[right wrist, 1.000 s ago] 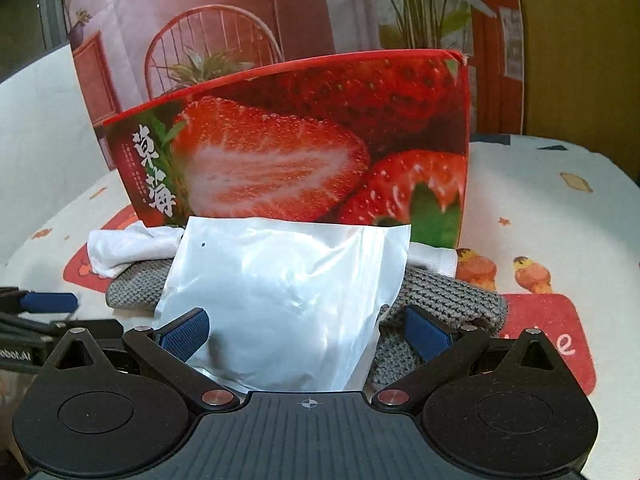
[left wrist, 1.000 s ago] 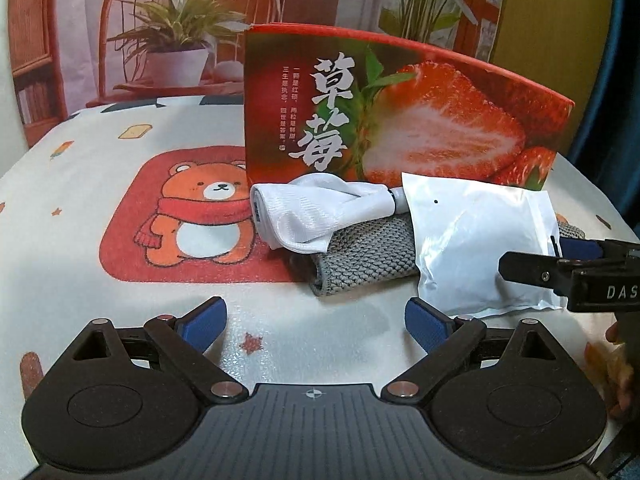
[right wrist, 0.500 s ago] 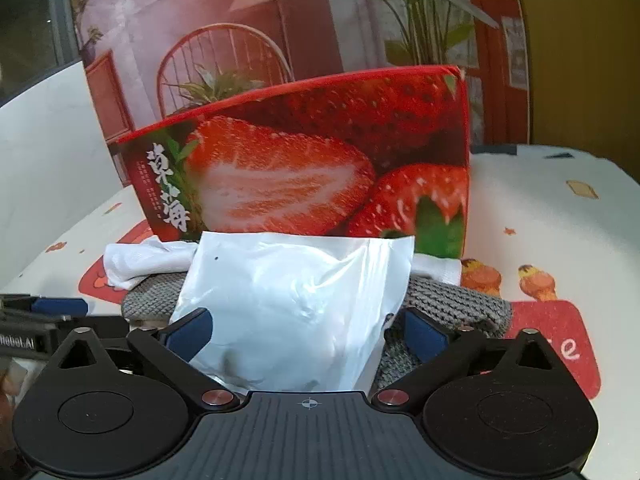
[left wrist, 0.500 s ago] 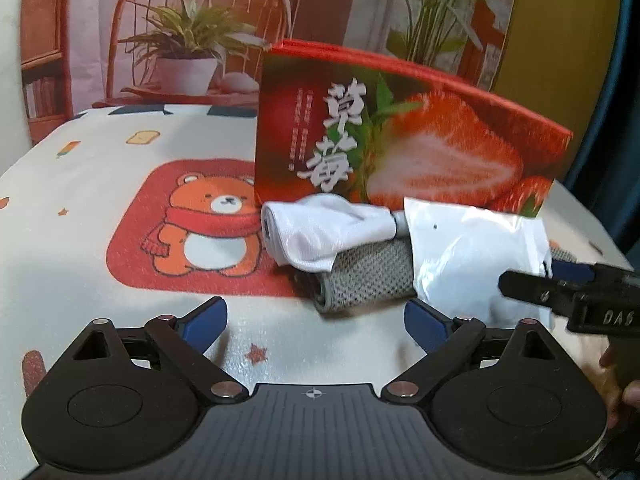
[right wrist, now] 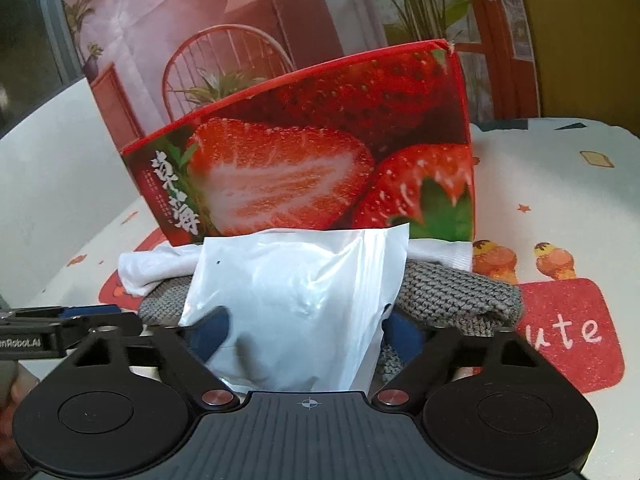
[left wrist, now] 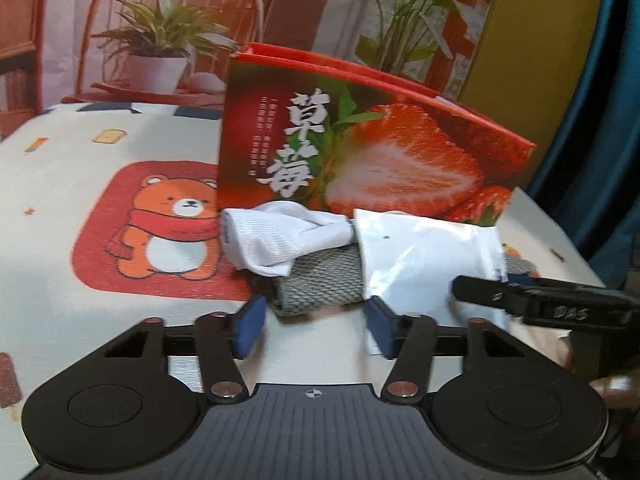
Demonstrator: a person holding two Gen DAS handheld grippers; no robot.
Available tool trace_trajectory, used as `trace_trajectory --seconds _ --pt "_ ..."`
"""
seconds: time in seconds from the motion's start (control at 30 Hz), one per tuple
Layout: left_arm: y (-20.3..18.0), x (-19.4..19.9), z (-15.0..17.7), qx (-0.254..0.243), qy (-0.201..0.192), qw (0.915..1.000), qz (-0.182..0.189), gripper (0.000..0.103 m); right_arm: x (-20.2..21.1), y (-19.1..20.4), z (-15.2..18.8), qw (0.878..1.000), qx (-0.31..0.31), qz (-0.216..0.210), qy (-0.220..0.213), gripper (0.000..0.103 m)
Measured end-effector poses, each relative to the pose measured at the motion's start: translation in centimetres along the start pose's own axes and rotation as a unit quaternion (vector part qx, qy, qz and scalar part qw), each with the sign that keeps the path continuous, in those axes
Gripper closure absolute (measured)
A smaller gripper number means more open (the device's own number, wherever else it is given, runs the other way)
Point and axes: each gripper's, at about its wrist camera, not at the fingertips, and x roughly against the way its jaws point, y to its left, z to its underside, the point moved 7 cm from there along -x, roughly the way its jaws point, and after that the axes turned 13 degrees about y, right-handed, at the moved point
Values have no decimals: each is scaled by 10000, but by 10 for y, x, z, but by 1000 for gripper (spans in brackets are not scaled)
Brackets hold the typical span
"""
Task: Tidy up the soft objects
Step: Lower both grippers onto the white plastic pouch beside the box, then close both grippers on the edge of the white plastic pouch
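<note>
A white plastic pouch lies on a grey knitted cloth beside a white cloth, all in front of a red strawberry box. My right gripper is open with its blue pads on either side of the pouch's near end; it also shows in the left wrist view. My left gripper is open and empty, just short of the grey cloth's near left end.
The cartoon-print tablecloth covers the table. A printed backdrop with chair and plants hangs behind. A red "cute" patch is at the right of the right wrist view.
Both grippers have moved closer to the pile. The left jaws have narrowed somewhat, and the right jaws have closed in a little around the pouch.
</note>
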Motion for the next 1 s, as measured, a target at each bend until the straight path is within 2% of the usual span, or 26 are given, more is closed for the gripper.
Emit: trace_trajectory --seconds 0.07,0.13,0.23,0.43,0.6,1.0 --pt "-3 0 -1 -10 5 9999 113 52 0 2 0 10000 74 16 3 33" --pt "-7 -1 -2 -37 14 9996 267 52 -1 4 1 9999 141 -25 44 46" --pt "-13 -8 -3 -4 181 9983 545 54 -1 6 1 9998 206 -44 55 49" --pt "-16 -25 -2 36 424 9975 571 55 -2 11 2 9991 330 -234 126 58" --pt "-9 -33 -8 172 491 9973 517 55 -5 21 3 9976 588 -272 229 58" --pt "-18 -37 -9 219 426 9966 664 56 -9 18 3 9977 480 -376 303 59"
